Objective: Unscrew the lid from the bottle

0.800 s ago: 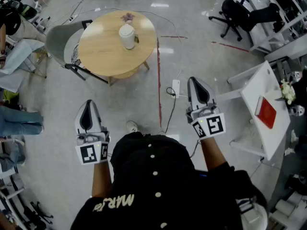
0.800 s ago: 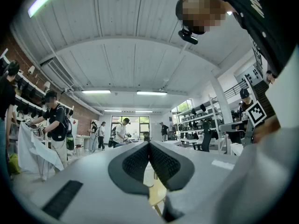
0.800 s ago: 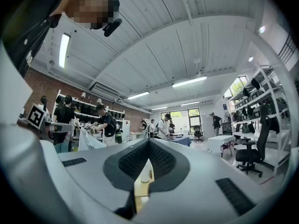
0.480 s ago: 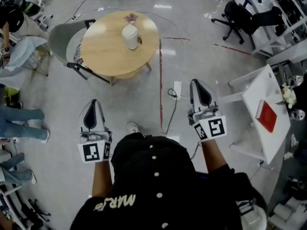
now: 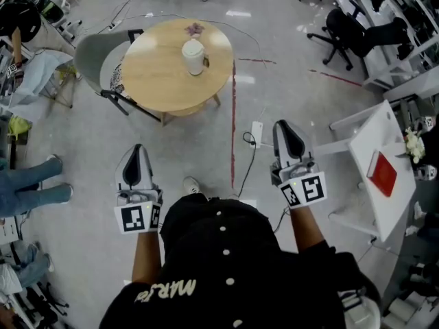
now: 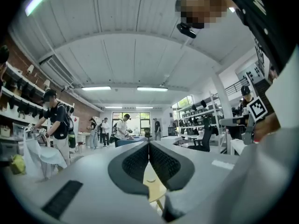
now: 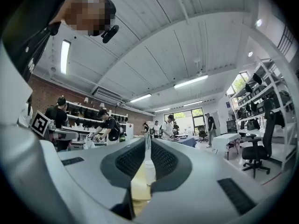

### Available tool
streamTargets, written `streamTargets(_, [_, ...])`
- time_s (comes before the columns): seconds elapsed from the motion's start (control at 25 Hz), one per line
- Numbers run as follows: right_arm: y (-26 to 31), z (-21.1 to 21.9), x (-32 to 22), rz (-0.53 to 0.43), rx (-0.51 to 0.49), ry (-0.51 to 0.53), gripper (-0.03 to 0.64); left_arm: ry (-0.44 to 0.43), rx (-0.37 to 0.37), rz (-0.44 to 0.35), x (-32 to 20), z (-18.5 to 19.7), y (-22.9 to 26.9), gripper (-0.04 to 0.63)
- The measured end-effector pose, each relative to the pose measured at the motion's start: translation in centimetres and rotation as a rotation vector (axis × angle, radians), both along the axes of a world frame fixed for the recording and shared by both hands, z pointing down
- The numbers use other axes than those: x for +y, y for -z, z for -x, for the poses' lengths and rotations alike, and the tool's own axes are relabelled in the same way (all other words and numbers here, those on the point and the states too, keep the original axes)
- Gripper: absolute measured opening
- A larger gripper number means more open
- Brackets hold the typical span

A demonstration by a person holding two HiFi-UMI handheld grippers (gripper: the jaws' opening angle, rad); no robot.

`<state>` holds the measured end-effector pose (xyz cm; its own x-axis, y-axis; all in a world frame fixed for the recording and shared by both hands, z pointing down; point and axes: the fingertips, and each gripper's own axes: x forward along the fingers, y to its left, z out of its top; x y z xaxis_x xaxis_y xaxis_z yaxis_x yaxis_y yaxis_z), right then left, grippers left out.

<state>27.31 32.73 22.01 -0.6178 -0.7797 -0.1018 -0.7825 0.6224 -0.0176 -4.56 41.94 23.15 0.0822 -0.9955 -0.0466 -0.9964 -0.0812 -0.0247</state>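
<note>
A white bottle (image 5: 194, 57) with a lid stands upright on the round wooden table (image 5: 158, 81), far ahead of both grippers. My left gripper (image 5: 136, 151) is held out level over the floor, its jaws shut with nothing between them. My right gripper (image 5: 283, 127) is also held out level and shut, and it holds nothing. In the right gripper view the bottle (image 7: 149, 172) shows small past the closed jaws of the right gripper (image 7: 148, 146), on the table (image 7: 138, 185). In the left gripper view the left gripper (image 6: 149, 149) shows only the table top (image 6: 153, 185) beyond it.
A grey chair (image 5: 92, 55) stands at the table's left. A red floor line (image 5: 232, 122) and a power strip with cable (image 5: 256, 130) lie between me and the table. A white desk with a red book (image 5: 382, 174) is at the right. People's legs (image 5: 31, 184) show at the left.
The table and bottle have drifted slightly right and down in the head view. Both grippers keep the same pose, still shut.
</note>
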Motion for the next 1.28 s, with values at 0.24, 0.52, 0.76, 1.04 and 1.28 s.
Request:
streamTargets(0.24, [-0.2,1.3,-0.8,0.005,-0.002,0.011,0.339,-0.019,0.011,0.013,-1.3,1.6,-0.3,0.364])
streamTargets(0.52, [-0.4,4.0,-1.6,0.002,0.026,-0.020,0.322,-0.078,-0.004,0.035,-3.3,4.0,-1.3,0.365])
streamTargets(0.76, [-0.5,6.7,-2.4,0.000,0.017,-0.060,0.316,-0.134,-0.036,0.048,-5.0,6.7,-2.2,0.365])
streamTargets(1.04, [-1.5,8.1,-2.4,0.034,0.019,-0.095,0.316,-0.186,-0.067,0.065,-6.3,8.9,-3.4,0.365])
streamTargets(1.28, [-2.1,8.2,-4.1,0.048,0.006,-0.112,0.316,-0.195,-0.061,0.080,-7.9,9.0,-3.8,0.365])
